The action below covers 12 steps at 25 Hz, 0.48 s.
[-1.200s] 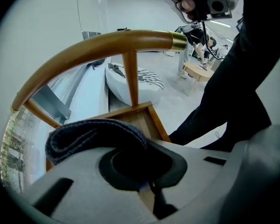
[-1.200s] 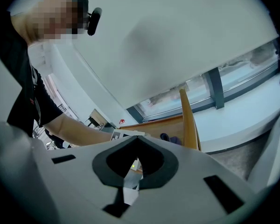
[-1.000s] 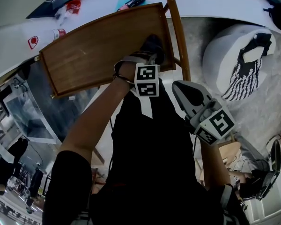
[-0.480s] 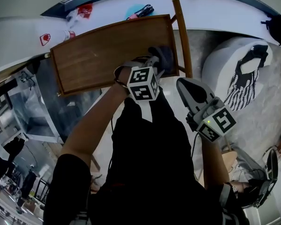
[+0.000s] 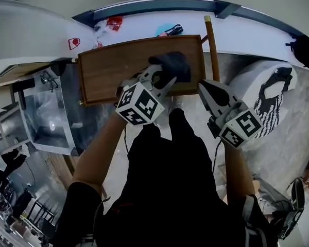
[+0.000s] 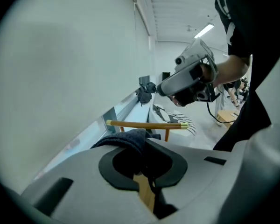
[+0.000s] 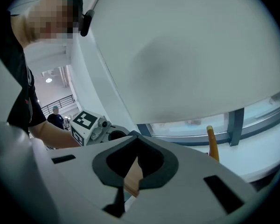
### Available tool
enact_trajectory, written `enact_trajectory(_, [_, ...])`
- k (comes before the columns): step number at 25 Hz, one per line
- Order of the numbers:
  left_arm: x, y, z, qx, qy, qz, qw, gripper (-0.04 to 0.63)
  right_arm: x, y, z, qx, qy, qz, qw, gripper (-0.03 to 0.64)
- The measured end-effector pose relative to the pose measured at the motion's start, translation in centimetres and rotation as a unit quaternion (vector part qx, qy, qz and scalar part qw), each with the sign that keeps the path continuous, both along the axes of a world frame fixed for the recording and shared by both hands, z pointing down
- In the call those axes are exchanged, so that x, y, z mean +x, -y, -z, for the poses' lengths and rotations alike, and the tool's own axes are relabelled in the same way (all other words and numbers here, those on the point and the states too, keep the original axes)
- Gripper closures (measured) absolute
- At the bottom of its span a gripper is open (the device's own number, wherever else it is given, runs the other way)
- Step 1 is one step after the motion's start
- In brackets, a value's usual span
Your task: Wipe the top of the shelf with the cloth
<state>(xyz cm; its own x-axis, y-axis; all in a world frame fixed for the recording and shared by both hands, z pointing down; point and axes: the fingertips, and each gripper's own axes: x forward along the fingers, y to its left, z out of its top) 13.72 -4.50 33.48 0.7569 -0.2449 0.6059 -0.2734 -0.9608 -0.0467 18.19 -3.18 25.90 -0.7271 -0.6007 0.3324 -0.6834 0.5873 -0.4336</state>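
Cloth (image 5: 171, 65): dark and bunched, lying on the far right part of the shelf (image 5: 110, 71) top. It is clamped in the left gripper (image 5: 162, 79), whose jaws are closed on a fold; the left gripper view shows fabric between them. Right gripper (image 5: 206, 88): jaws together, nothing in them. It is held off the right edge of the shelf, near the cloth but apart from it.

Step in hand, as I judge it: wiping the top. Only the right end is under the cloth, and the whole stretch to the left is yet to be covered.

Recommended:
- Flatten the bunch so that more fabric bears on the wood.
- Press down evenly and work in overlapping passes from right to left.
- Follow the edges, where dust would collect.
- Grip firmly, since a bunched cloth could drag out of the jaws at an edge.
- The right gripper could steady the frame.

Surface: brown wood with visible grain and what appears to be a low lip all round.

Room:
- A wooden rail (image 5: 212, 48) stands just right of the shelf.
- A white ledge (image 5: 144, 19) with small items runs along the far side.
- A glass case (image 5: 46, 112) is to the left.
- A white cushion (image 5: 257, 76) sits to the right on a grey floor (image 5: 293, 148).
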Motion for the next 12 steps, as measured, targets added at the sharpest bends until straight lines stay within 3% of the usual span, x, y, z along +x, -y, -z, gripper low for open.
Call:
enact_trajectory(7, [-7.6,0.4,7.0,0.043,-0.055,0.088,0.9937,0.560,-5.6,0.7,3.9,0.044,0.004,0.038,0.998,0.614])
enact_trajectory(12, [-12.9,-0.2,8.5,0.045,-0.061,0.127,0.9890,0.560,-9.1,1.4,6.5,0.070,0.002,0.065,0.995,0.614])
